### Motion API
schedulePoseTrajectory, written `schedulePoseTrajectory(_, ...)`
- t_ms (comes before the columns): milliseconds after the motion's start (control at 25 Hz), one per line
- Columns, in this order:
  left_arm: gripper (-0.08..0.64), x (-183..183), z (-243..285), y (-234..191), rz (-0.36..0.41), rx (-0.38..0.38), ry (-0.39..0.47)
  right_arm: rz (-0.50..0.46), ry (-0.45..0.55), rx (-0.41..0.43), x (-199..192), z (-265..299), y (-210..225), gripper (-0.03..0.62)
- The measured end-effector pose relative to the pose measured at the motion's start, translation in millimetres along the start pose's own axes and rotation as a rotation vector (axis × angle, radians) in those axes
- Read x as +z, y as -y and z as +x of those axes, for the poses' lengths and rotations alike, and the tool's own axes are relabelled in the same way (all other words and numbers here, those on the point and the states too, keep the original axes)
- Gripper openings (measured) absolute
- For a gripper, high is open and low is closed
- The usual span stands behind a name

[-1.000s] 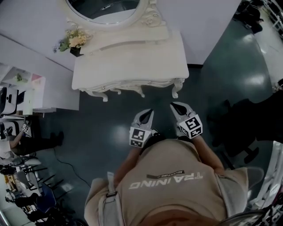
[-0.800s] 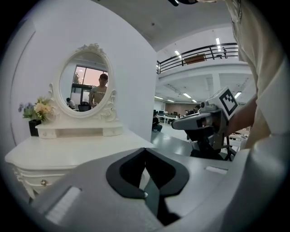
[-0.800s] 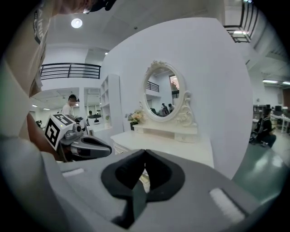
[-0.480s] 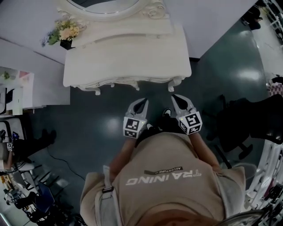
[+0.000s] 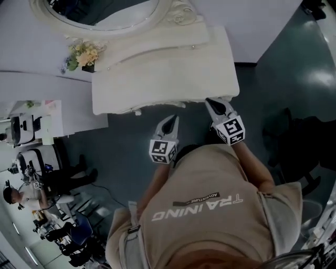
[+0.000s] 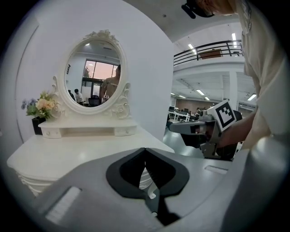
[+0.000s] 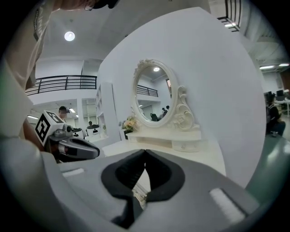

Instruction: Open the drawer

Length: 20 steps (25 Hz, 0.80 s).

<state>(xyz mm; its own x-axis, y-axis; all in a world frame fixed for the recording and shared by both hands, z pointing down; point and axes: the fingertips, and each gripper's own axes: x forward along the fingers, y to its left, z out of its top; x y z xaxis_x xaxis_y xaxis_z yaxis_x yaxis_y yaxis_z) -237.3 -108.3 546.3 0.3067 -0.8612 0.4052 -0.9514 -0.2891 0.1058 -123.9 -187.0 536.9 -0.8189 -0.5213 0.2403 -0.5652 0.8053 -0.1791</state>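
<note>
While left gripper (image 5: 171,120) and right gripper (image 5: 213,101) jaws are closed, the dresser (image 5: 168,71) lies ahead.

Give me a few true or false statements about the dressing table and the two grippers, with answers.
1. Both grippers are shut and empty. True: the left gripper and the right gripper hold nothing.
2. In the head view, the flowers stand at the right end of the table. False: they stand at the left end, beside the mirror.
3. The mirror is oval. True.
4. The left gripper grips a drawer knob. False: it is short of the table, touching nothing.
</note>
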Motion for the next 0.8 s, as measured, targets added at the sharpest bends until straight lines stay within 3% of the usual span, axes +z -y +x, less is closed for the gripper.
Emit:
schedulePoseTrajectory(240,0.008,-10,56,-8,0.064,-0.001,-0.09,-0.067,-0.051,0.042,-3,23,36,0.003)
schedulePoseTrajectory(440,0.008,-26,76,-16,-0.055,-0.037,-0.143,-0.024,-0.091,0.048,-7,32,52,0.003)
schedulePoseTrajectory(640,0.008,-57,97,-42,-0.101,-0.086,-0.222,0.011,-0.084,-0.049,-1,50,67,0.003)
schedulePoseTrajectory(800,0.008,-79,100,-60,-0.124,-0.151,-0.27,0.027,-0.137,-0.101,-1,61,56,0.003)
